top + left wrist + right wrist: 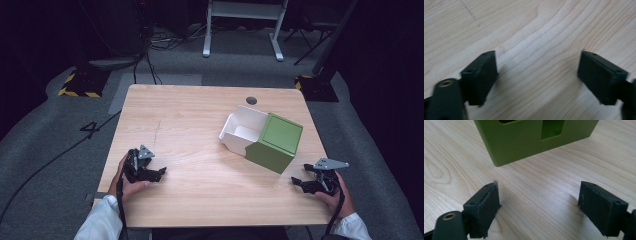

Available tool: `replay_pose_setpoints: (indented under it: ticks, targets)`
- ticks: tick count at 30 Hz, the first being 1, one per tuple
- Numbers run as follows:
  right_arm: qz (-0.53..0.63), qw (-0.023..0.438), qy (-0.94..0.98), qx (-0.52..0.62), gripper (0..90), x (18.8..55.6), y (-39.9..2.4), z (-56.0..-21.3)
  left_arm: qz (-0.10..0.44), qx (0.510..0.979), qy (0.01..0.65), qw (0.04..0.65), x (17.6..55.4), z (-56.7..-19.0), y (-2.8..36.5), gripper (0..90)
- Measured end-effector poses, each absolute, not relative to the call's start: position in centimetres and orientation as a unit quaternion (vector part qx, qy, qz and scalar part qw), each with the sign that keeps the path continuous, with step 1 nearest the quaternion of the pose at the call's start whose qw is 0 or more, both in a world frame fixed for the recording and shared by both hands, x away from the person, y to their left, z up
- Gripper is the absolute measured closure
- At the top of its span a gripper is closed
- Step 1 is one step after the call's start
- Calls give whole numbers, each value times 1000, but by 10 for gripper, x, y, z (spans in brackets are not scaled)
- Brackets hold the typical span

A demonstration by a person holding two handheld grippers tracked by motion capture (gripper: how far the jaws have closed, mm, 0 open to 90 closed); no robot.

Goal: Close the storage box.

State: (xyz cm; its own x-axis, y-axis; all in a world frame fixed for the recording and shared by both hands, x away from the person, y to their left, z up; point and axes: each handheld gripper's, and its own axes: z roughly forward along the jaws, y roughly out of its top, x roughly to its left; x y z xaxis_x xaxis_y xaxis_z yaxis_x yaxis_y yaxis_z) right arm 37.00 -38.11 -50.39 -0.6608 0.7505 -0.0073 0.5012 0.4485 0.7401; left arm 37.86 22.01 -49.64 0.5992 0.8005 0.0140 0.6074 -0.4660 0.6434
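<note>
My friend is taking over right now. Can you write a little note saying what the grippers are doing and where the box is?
Left hand-held gripper: open, empty, low over the bare wooden table, near its left front.
Right hand-held gripper: open, empty, near the right front edge, pointing at the green box.
The green box sits right of centre, with a white box against its far-left side.
Done: nothing held or touched yet.
Left: probably reaching for and grasping the green box.

The green box (534, 137) is cut off by the right gripper view's top edge.
</note>
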Motion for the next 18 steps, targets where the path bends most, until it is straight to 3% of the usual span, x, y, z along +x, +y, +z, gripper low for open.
replay_pose_setpoints:
  ticks: [1, 5, 18]
  targets:
    - [367, 170, 834, 375, 174, 370, -381, -504, 159, 841, 418, 303, 379, -496, 220, 151]
    - [367, 170, 834, 376, 173, 370, -381, -504, 156, 845, 397, 322, 386, -491, 205, 174]
    - [366, 171, 834, 376, 171, 370, -381, -504, 181, 827, 391, 360, 431, -462, 158, 298]
